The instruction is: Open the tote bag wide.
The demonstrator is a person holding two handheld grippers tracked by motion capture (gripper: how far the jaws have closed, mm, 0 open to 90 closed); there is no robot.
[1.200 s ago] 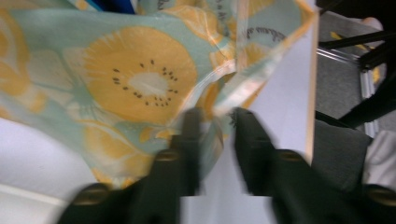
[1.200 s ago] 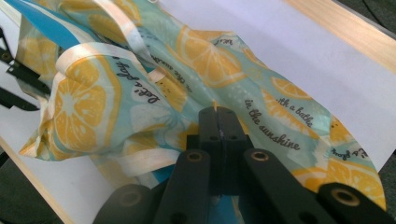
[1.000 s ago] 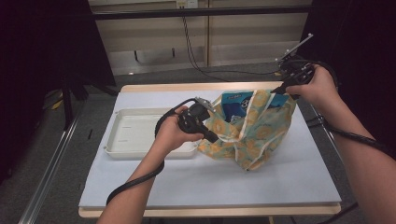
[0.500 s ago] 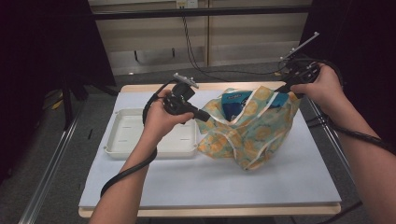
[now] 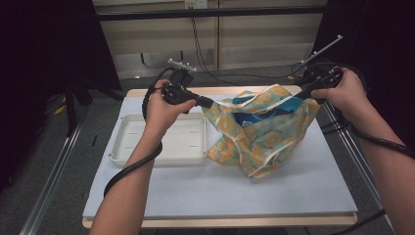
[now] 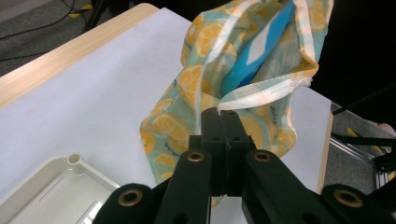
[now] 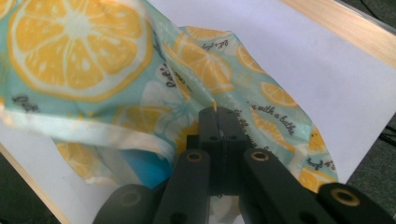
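Stretching between both tongs, the lemon-print bag (image 5: 259, 129) hangs above the surface (image 5: 195, 191); left tongs (image 5: 208, 103) and right tongs (image 5: 304, 93) each clamp its rim.

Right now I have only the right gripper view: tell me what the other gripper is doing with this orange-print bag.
Observer: The left gripper is shut on the opposite rim of the bag, so the mouth is held open between the two.
Operator: Say what the blue thing inside is.
Observer: A flat blue packet with a white patch on it, standing in the bag.
Operator: Report what lies beside the bag.
Observer: A white tray, close by the bag on the left gripper's side.
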